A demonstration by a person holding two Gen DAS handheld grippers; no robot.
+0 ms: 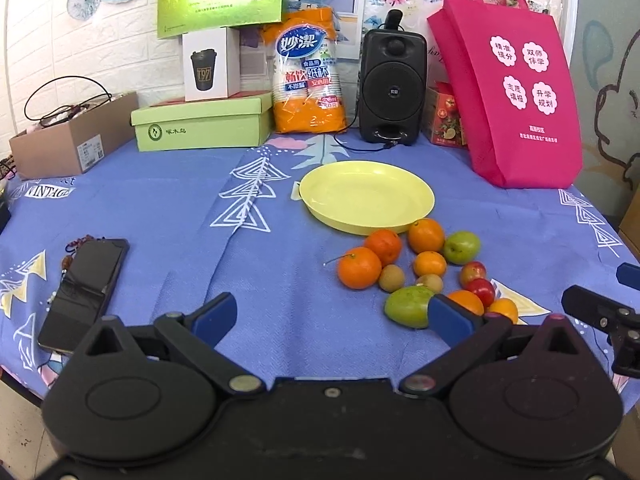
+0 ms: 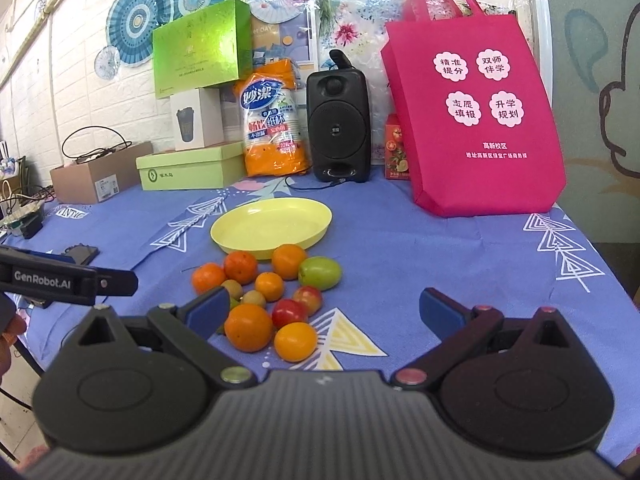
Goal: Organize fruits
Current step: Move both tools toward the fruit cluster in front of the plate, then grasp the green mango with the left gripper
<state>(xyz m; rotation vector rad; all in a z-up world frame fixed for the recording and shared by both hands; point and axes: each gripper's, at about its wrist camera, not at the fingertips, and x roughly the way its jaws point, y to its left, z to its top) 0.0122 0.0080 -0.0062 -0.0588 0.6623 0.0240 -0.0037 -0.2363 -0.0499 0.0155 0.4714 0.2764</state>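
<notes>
An empty yellow plate (image 1: 366, 196) sits mid-table, also in the right wrist view (image 2: 272, 226). Just in front of it lies a cluster of fruit: several oranges (image 1: 359, 267), green fruits (image 1: 461, 247), a mango (image 1: 408, 306), red plums (image 1: 480, 291) and small brown fruits. The same cluster shows in the right wrist view, with an orange (image 2: 248, 327) nearest. My left gripper (image 1: 332, 316) is open and empty, left of the cluster. My right gripper (image 2: 322, 314) is open and empty, with the fruit just ahead of its left finger.
A phone (image 1: 86, 292) lies at the front left of the blue cloth. At the back stand a pink bag (image 1: 516, 92), a black speaker (image 1: 392, 84), a pack of paper cups (image 1: 306, 72), green boxes (image 1: 200, 124) and a cardboard box (image 1: 72, 140).
</notes>
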